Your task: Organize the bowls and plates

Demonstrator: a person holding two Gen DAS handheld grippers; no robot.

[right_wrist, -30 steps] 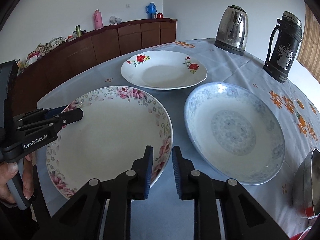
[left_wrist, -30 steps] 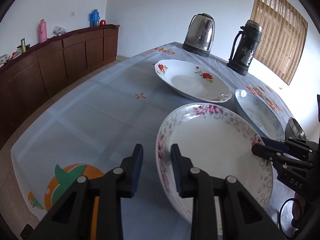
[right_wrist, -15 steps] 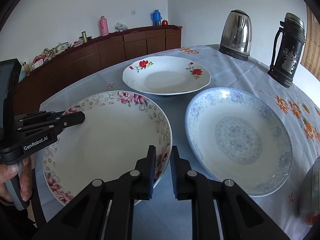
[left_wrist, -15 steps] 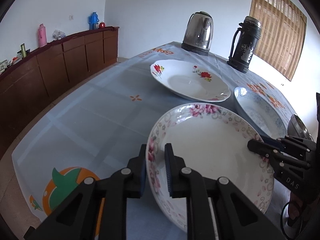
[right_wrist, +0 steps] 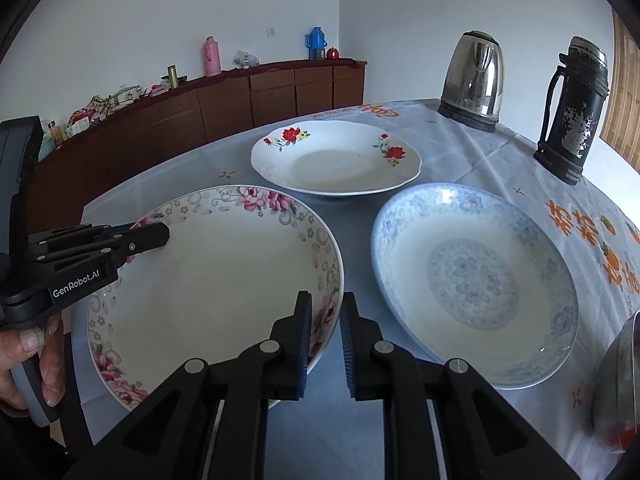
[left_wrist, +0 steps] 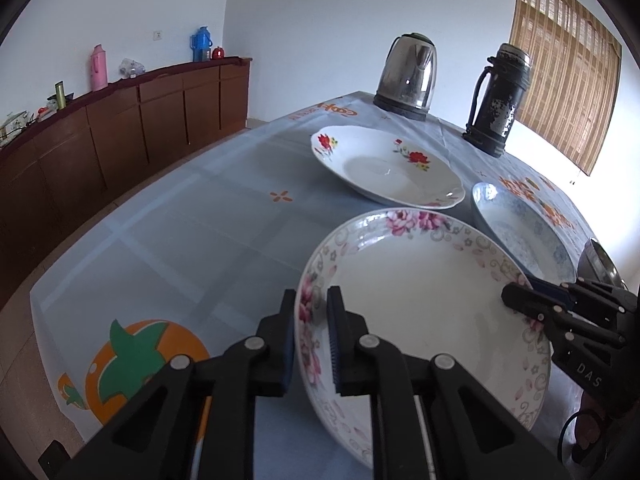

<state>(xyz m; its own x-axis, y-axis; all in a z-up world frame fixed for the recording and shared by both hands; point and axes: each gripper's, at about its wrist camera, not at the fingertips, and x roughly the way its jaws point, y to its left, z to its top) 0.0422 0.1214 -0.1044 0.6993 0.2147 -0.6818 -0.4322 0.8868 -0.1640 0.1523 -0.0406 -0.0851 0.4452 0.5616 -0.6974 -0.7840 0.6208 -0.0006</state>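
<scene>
A white plate with pink flowers (left_wrist: 420,300) (right_wrist: 208,280) lies at the near end of the table. My left gripper (left_wrist: 311,300) (right_wrist: 160,236) has the plate's left rim between its pads, and the jaws are closing on it. My right gripper (right_wrist: 325,304) (left_wrist: 516,296) is shut on the opposite rim. A white plate with red flowers (left_wrist: 384,168) (right_wrist: 336,160) sits farther back. A blue-patterned plate (left_wrist: 516,228) (right_wrist: 472,276) lies to the right of the pink one.
A steel kettle (right_wrist: 474,80) and a dark flask (right_wrist: 572,112) stand at the far end. A steel bowl (right_wrist: 620,380) shows at the right edge. The tablecloth (left_wrist: 180,240) stretches bare to the left. A brown sideboard (left_wrist: 120,128) lines the wall. A hand (right_wrist: 36,364) grips the left tool.
The left jaws stood apart beside the pink plate and have narrowed onto its left rim. The right jaws have narrowed onto its right rim.
</scene>
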